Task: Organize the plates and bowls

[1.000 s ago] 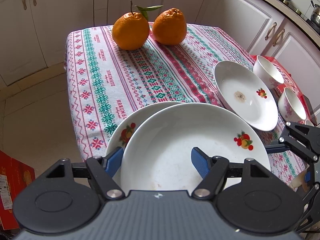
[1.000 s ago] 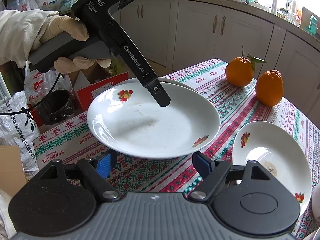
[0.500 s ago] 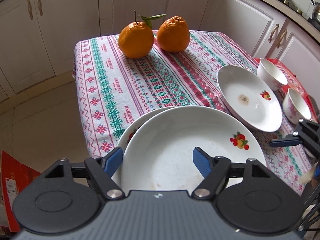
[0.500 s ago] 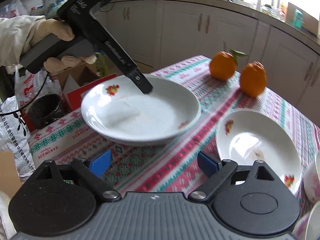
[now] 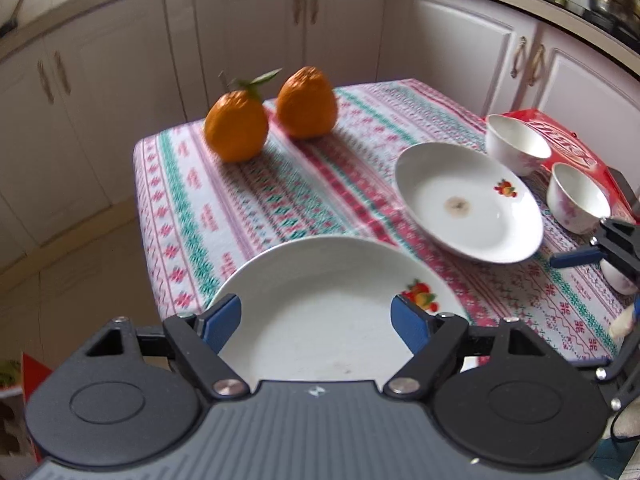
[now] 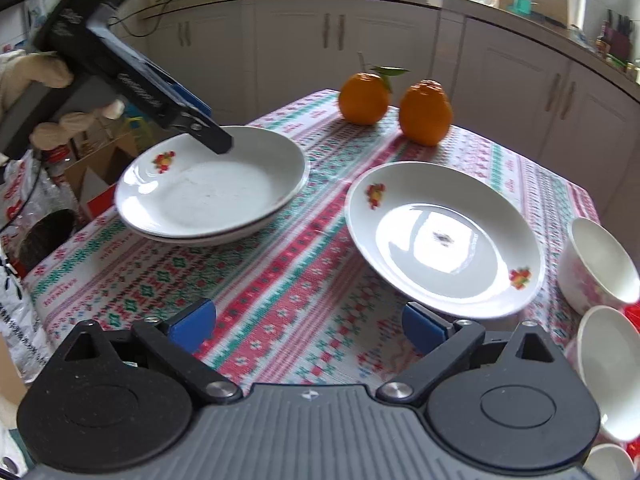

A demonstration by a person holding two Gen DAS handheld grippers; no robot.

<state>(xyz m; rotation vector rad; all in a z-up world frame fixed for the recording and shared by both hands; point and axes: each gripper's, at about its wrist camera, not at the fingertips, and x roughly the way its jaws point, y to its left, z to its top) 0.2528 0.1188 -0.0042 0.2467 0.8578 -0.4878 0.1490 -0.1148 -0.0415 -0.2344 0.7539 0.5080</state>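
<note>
- Glossy white glazed ceramic: plates (image 6: 444, 240), bowls (image 5: 516, 148).
- Matt woven cloth (image 5: 240, 208), patterned.
- Dimpled, rough orange peel (image 6: 425, 114).
- Matt black plastic gripper housing, ribbed grey panel.

We see a woven tablecloth (image 6: 280, 280) banded in red, green and white geometric motifs spreading beyond our right jaws, whose pads are blue on black arms. Ahead of our left jaws lie two stacked white round plates (image 6: 208, 196) with a red-and-yellow fruit print, right of them a single white plate (image 6: 444, 240) printed alike. Farther ahead sit two bright orange citrus fruits (image 6: 426, 114), and right of the right jaws two white bowls with pink flowers (image 6: 600, 264).
</note>
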